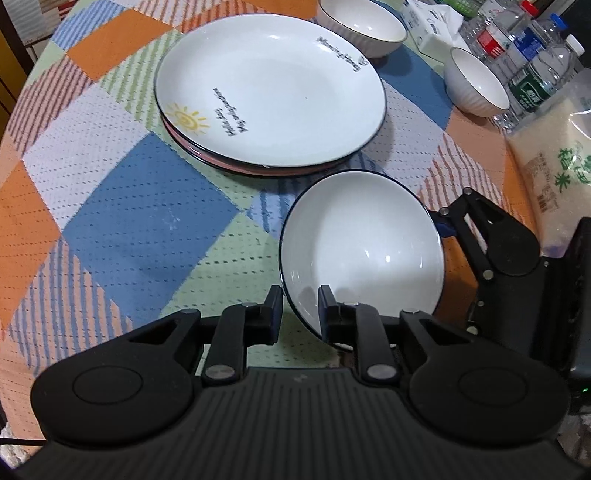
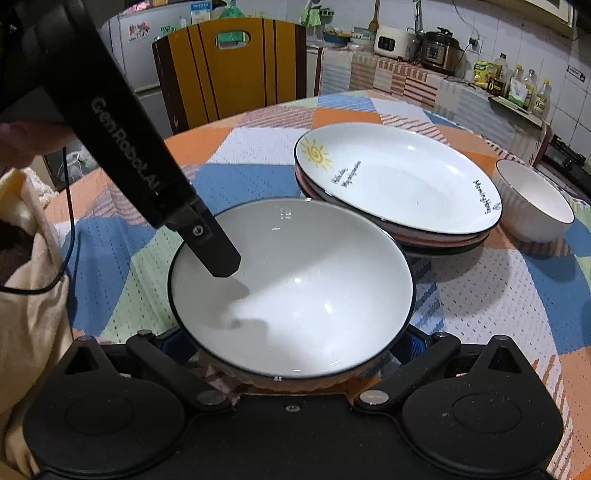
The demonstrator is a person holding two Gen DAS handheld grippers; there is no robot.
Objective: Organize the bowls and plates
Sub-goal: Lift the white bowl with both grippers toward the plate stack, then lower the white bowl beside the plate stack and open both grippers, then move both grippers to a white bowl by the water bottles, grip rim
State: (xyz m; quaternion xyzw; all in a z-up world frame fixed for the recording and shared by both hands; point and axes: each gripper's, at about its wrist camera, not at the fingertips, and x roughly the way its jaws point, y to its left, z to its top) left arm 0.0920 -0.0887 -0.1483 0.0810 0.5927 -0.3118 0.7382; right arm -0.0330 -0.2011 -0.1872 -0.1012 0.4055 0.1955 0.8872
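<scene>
A white bowl with a dark rim (image 1: pixel 364 240) (image 2: pixel 291 288) is held just above the table. My left gripper (image 1: pixel 300 310) is shut on its near rim, one finger (image 2: pixel 218 251) inside the bowl and one outside. My right gripper (image 2: pixel 291 354) reaches under and around the bowl from the side; its fingertips are hidden beneath it, and its arm (image 1: pixel 487 236) shows beside the bowl. A stack of plates (image 1: pixel 271 96) (image 2: pixel 397 184), the top one white with a sun drawing, lies beyond the bowl.
Two more white bowls (image 1: pixel 364 26) (image 1: pixel 476 83) stand behind the plates; one shows in the right wrist view (image 2: pixel 533 201). Water bottles (image 1: pixel 532 55), a tissue box (image 1: pixel 432 26) and a rice bag (image 1: pixel 554 162) crowd the right. A chair (image 2: pixel 229 70) stands at the table's far edge.
</scene>
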